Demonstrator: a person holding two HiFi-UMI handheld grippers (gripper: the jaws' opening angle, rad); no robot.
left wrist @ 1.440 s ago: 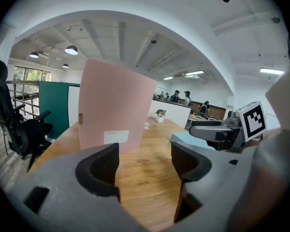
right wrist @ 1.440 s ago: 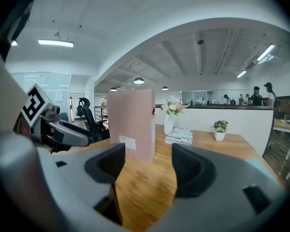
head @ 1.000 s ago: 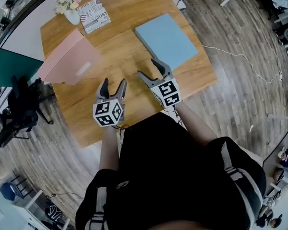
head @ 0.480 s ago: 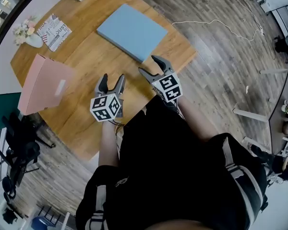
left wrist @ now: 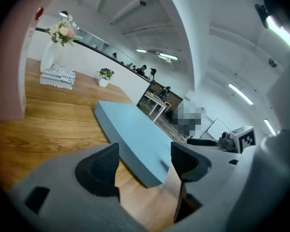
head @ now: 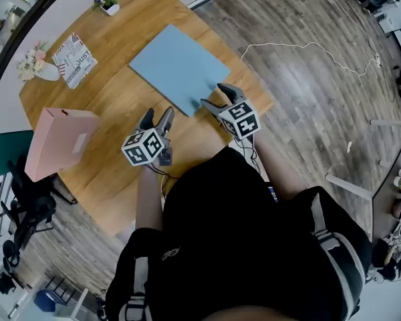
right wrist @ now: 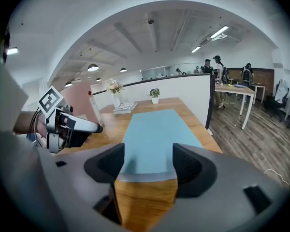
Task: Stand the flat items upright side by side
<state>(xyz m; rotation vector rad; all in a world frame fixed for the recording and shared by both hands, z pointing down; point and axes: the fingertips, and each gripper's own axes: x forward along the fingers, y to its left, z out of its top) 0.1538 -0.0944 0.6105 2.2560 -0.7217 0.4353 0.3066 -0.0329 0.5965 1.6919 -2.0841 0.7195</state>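
Left claw [head: 158, 113], right claw [head: 212, 95] open, empty; blue board [head: 177, 65] flat ahead; pink board [head: 57, 142], vase [head: 45, 73] beyond.

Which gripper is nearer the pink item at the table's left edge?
Left. The left gripper hovers to the right of the pink item, with bare table between them. The right gripper is farther right, at the blue board's near corner.

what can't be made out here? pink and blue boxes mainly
- Pink box: cut off by the left edge in the left gripper view. The head view shows it only from above, so its lean cannot be told.
- Blue box: underside hidden against the table in every view.
- Booklet: print too small in the head view.
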